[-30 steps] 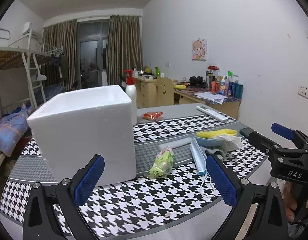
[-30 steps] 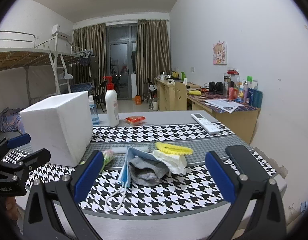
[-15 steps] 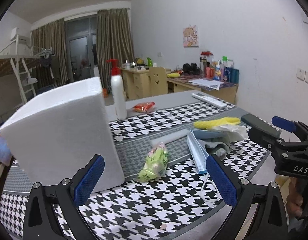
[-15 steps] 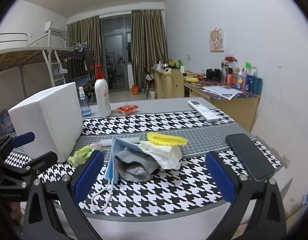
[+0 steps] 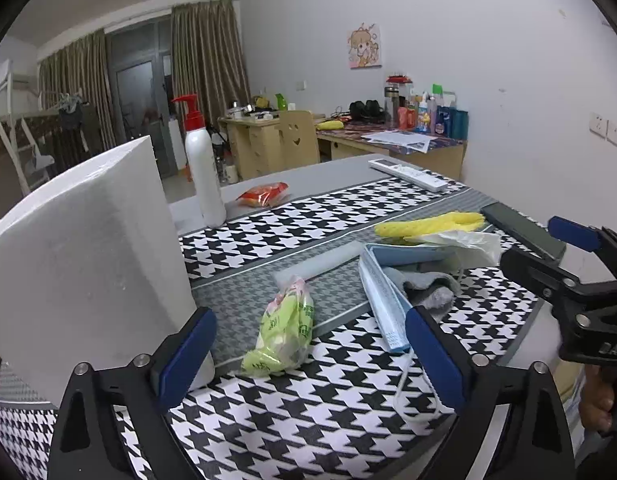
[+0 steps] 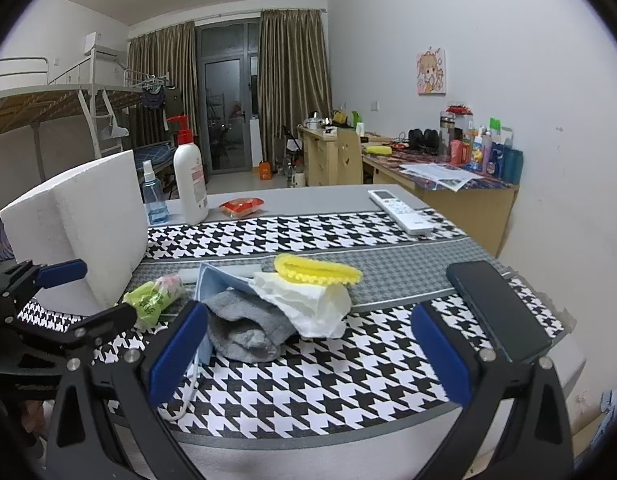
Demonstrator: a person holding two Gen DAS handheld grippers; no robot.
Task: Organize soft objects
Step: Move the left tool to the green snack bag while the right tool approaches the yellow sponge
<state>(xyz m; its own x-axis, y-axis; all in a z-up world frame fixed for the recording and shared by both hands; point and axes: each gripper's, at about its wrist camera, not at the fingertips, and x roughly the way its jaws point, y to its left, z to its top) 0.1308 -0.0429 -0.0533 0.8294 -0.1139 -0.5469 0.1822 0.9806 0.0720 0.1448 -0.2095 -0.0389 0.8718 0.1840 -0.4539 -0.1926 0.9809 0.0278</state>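
A crumpled green packet (image 5: 284, 332) lies on the houndstooth cloth, and my left gripper (image 5: 310, 356) hangs just in front of it. Its jaws are closing, with the packet between the pads and untouched. To the right is a pile: blue face mask (image 5: 382, 300), grey sock (image 6: 244, 328), white plastic bag (image 6: 308, 304) and a yellow ridged piece (image 6: 316, 270). My right gripper (image 6: 310, 354) stands open in front of the pile and holds nothing. A white foam box (image 5: 88, 256) stands at the left, close to my left finger.
A dark phone (image 6: 496, 308) lies near the table's right edge. At the back are a white remote (image 6: 400, 210), a red snack packet (image 6: 242, 206), a pump bottle (image 6: 190, 180) and a small spray bottle (image 6: 152, 196). A white foam strip (image 5: 320, 264) lies behind the packet.
My left gripper has moved forward and right, past the foam box, onto the green packet, and its jaws have narrowed a little. My right gripper has come lower and nearer the pile.
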